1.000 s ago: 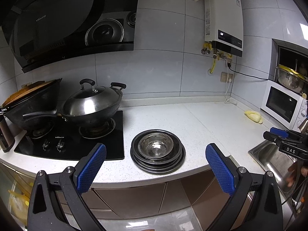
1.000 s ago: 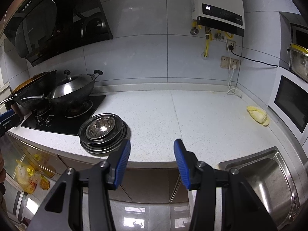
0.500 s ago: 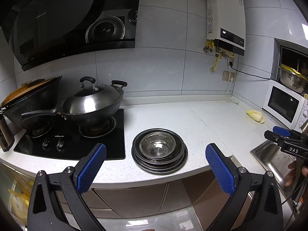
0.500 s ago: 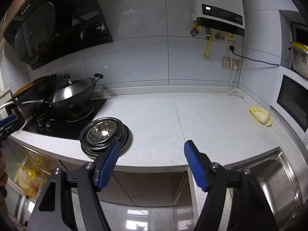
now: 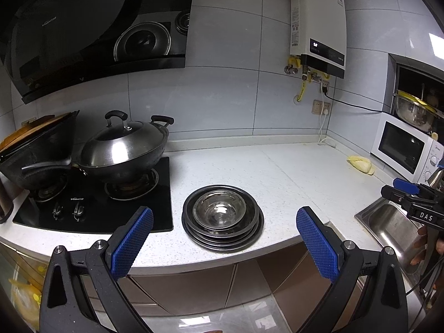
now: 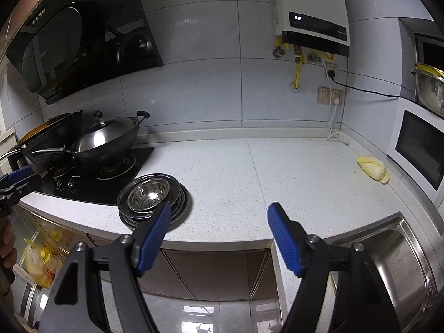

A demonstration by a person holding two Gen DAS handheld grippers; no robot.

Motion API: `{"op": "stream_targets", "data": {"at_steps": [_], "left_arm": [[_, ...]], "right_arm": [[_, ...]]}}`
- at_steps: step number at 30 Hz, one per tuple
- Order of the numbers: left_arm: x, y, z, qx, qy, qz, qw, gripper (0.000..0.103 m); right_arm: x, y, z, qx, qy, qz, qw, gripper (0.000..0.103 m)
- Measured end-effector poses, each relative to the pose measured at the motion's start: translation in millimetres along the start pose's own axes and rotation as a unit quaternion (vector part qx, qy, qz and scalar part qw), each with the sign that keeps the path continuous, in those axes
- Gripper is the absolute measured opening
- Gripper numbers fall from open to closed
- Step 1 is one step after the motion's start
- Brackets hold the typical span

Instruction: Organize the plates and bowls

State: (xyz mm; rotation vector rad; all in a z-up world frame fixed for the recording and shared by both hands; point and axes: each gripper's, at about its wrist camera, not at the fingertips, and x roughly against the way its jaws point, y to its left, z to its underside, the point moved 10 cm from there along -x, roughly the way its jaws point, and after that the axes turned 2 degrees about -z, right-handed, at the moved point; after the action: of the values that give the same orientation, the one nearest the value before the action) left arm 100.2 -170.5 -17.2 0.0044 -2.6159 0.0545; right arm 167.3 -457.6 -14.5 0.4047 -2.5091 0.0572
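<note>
A stack of several dark metal plates (image 5: 251, 231) sits near the front edge of the white counter, with a shiny steel bowl (image 5: 219, 209) nested on top. It also shows in the right wrist view (image 6: 181, 198), with the bowl (image 6: 148, 193). My left gripper (image 5: 224, 219) is open and empty, held in front of the counter edge, short of the stack. My right gripper (image 6: 219, 213) is open and empty, in front of the counter to the right of the stack. The right gripper also shows at the right edge of the left wrist view (image 5: 416, 202).
A black hob (image 5: 91, 202) with a lidded wok (image 5: 125, 149) and a second pan (image 5: 38, 152) lies left of the stack. A steel sink (image 6: 399, 252) is at the right. A white microwave (image 5: 405, 149) and a yellow cloth (image 6: 371, 168) stand at the far right.
My right gripper has opened wider. Both views have shifted a little; the stack has not moved.
</note>
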Motion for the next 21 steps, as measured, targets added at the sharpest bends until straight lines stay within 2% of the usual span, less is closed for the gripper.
{"op": "stream_targets", "data": {"at_steps": [21], "left_arm": [[15,15,5,0.002,-0.006,-0.01,0.9999,0.101]], "right_arm": [[3,9,4,-0.003,0.007,0.003,1.0,0.071]]}}
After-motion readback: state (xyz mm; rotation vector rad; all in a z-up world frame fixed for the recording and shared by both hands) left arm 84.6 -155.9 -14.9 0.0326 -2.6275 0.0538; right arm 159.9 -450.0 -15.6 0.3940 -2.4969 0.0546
